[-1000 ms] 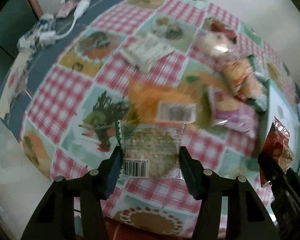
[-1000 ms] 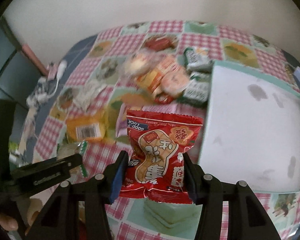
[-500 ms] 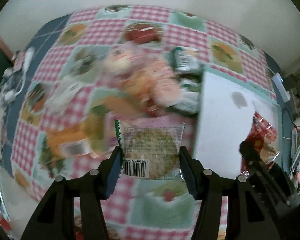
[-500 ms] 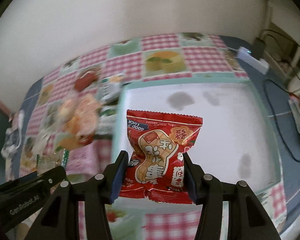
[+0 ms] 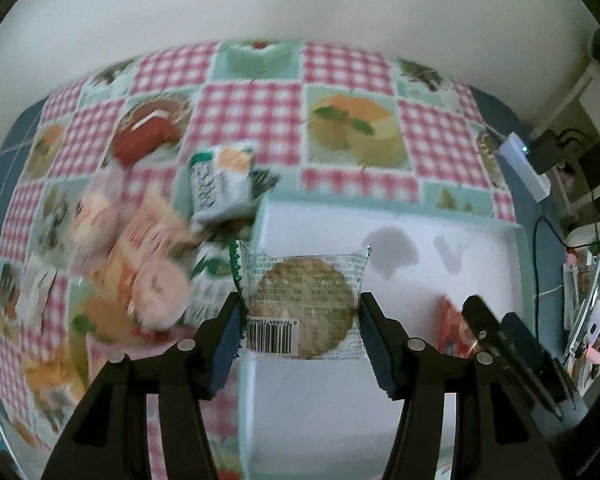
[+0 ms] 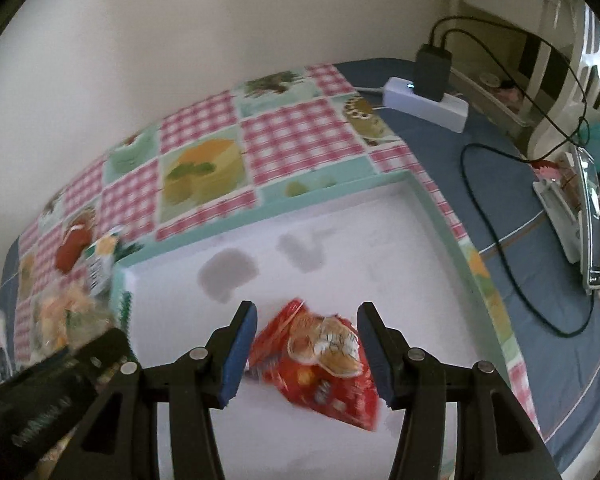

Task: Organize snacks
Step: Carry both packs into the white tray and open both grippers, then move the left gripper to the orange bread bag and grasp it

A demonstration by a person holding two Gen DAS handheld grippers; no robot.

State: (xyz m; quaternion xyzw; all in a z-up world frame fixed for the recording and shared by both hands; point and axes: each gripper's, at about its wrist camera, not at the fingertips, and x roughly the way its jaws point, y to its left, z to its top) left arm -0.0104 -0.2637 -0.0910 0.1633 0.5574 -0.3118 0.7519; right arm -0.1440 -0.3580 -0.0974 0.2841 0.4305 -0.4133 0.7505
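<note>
Red snack packet (image 6: 320, 360) is tilted and blurred above the white tray (image 6: 380, 260), between the fingers of your right gripper (image 6: 306, 308), which stand apart and do not touch it. Your left gripper (image 5: 300, 300) is clamped on a clear cookie packet (image 5: 306, 280) over the tray's left edge; its jaws have just been opening a little. Other snacks (image 5: 140, 264) lie on the checked tabletop (image 5: 252, 108) beside the tray.

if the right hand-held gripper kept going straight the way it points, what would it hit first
Most likely the red snack packet, which lies loose and tilted between the right hand-held gripper's open fingers, then the white floor of the tray under it. Depth is hard to judge here.
</note>
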